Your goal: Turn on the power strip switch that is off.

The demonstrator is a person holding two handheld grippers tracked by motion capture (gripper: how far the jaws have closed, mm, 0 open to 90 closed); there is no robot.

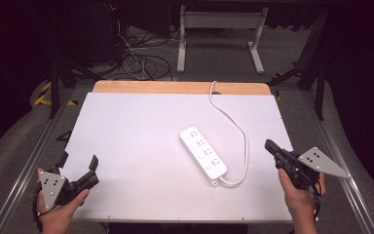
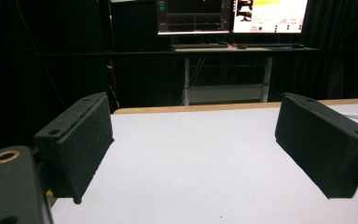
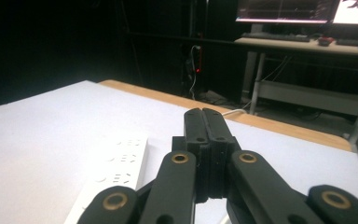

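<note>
The power strip (image 1: 203,153) lies untouched mid-table on the white board (image 1: 126,146), its cord (image 1: 243,141) looping back to the far edge. The right gripper (image 1: 269,146) hovers just beside it, jaws pressed together and empty; the left gripper (image 1: 80,163) waits well apart, jaws wide and empty. This looks like the approach step, and the next move likely calls for opening the right jaws before reaching in.

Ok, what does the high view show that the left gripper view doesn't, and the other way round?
High view alone: the white four-socket power strip lying flat on the white table top, the full run of its white cable, the right gripper with fingers shut, and both hands.

Left gripper view alone: the lit computer monitors on a desk behind the table, and the left gripper close up, its black padded fingers wide apart with nothing between them.

Both: the white table top, its wooden far edge, and the left gripper.
</note>
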